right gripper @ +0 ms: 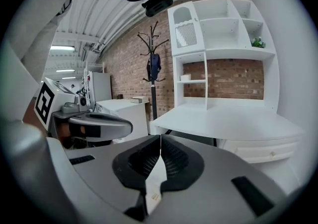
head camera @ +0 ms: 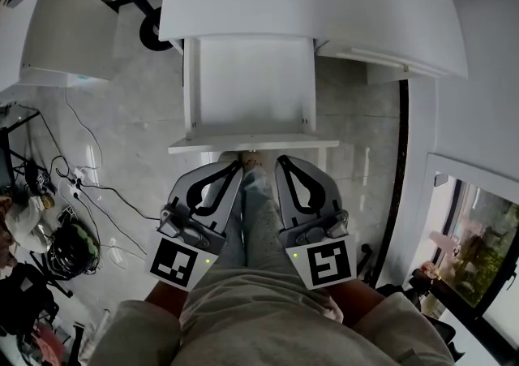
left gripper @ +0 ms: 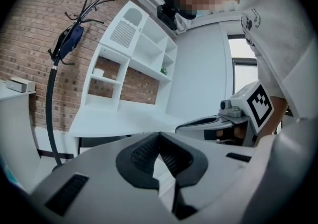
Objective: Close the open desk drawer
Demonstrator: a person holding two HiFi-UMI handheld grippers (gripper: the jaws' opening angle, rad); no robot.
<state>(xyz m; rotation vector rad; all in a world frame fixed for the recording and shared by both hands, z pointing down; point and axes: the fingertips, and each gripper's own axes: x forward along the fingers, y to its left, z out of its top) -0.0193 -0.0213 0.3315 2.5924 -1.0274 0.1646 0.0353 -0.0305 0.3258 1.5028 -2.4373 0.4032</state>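
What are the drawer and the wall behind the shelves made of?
Drawer: probably white laminated or painted board; smooth, matte, flat panels with thin square edges. Wall: bare red brick, rough, with pale mortar lines showing.

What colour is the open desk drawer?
The drawer is plain white, inside and front; the head view shows it best.
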